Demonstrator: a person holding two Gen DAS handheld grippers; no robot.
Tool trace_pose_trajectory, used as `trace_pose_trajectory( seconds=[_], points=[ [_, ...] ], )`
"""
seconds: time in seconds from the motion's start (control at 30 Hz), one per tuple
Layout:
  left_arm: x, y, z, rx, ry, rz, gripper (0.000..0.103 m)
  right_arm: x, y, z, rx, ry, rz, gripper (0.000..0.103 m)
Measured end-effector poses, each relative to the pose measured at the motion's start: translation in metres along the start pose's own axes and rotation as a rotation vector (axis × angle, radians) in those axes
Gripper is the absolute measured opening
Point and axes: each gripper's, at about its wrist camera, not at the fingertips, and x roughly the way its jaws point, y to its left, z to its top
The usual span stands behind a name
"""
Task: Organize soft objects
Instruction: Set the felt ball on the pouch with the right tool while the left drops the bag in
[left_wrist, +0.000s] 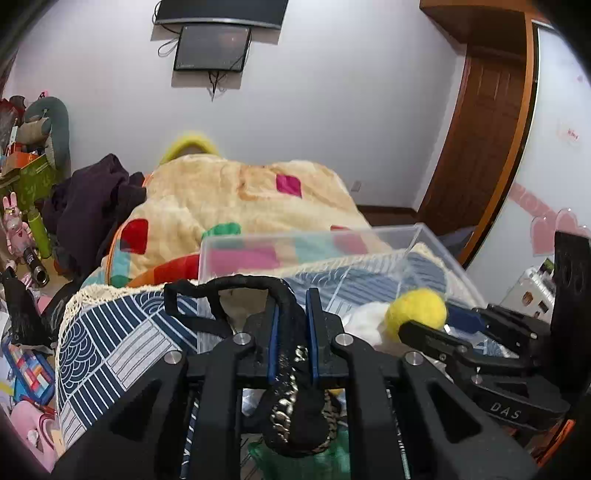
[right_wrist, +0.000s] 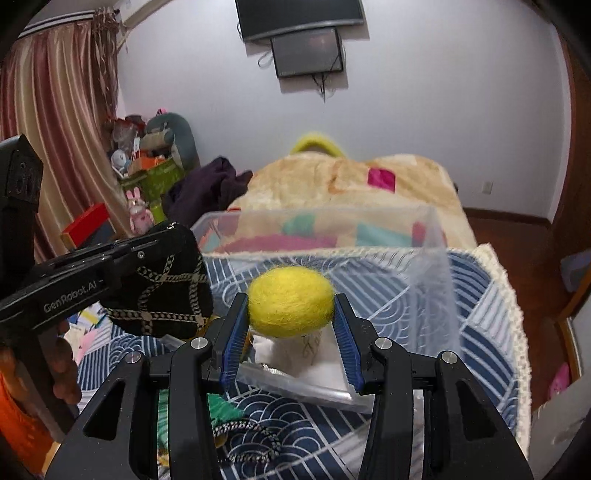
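One clear bin (right_wrist: 424, 236) on patterned cloth (right_wrist: 480, 288), bedroom.

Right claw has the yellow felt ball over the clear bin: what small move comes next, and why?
Probably open the right claw to drop the yellow felt ball. It is pinched between the blue pads directly above the clear bin, with white items already inside.

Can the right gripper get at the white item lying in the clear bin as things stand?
Probably not yet: the right gripper is shut on the yellow felt ball, directly above the white item in the clear bin.
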Motion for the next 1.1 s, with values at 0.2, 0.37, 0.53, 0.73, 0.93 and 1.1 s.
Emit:
trace_pose_trajectory(
  seconds=[0.2, 0.37, 0.53, 0.73, 0.93, 1.1],
  points=[
    [0.017, -0.003, -0.009, 0.047, 0.059, 0.034, 0.015, 0.011, 0.005, -0.002, -0.025, 0.033, -0.022, 0.042],
    [0.014, -0.004, -0.014, 0.057, 0.102, 0.039, 0.046, 0.009, 0.007, -0.002, -0.055, 0.038, -0.040, 0.043],
    [-0.002, -0.011, -0.017, 0.083, 0.100, 0.035, 0.061, 0.001, 0.005, -0.003, -0.051, 0.038, -0.016, 0.051],
    [-0.033, -0.013, -0.018, 0.079, 0.059, 0.004, 0.064, -0.019, 0.008, -0.008, -0.080, 0.005, -0.043, 0.063],
    [-0.061, -0.013, -0.023, 0.077, 0.021, -0.012, 0.075, -0.040, 0.003, -0.011, -0.051, -0.028, -0.041, 0.069],
    [-0.071, -0.010, -0.041, 0.064, 0.046, -0.037, 0.082, -0.053, 0.011, -0.022, -0.078, -0.039, -0.037, 0.076]
  ],
)
